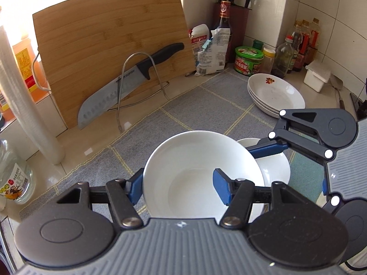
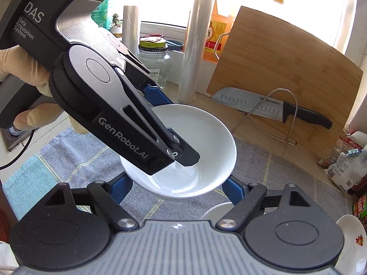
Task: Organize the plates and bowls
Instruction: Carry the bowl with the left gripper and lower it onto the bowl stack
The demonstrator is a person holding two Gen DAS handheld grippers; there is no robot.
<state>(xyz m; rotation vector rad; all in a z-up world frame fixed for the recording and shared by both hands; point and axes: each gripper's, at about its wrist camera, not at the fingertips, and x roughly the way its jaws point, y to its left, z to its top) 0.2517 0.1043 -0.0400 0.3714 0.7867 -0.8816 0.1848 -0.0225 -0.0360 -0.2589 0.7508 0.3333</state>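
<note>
My left gripper (image 1: 177,189) is shut on the near rim of a white bowl (image 1: 197,160), one blue finger outside and one inside, holding it tilted above the grey mat. A second white bowl (image 1: 275,162) sits just right of it and partly under it. My right gripper (image 2: 176,189) is open, its blue fingers spread either side below the held bowl (image 2: 206,133); the second bowl's rim (image 2: 218,208) shows between them. The left gripper (image 2: 183,153) reaches in from the upper left. A stack of white plates (image 1: 275,94) with a red flower mark lies at the right.
A grey checked mat (image 1: 188,105) covers the counter. A bamboo cutting board (image 1: 110,45) and a large knife (image 1: 119,84) lean on a wire rack at the back. Bottles, jars and a knife block (image 1: 231,18) crowd the back right corner. Cling-film rolls (image 2: 195,45) stand by the window.
</note>
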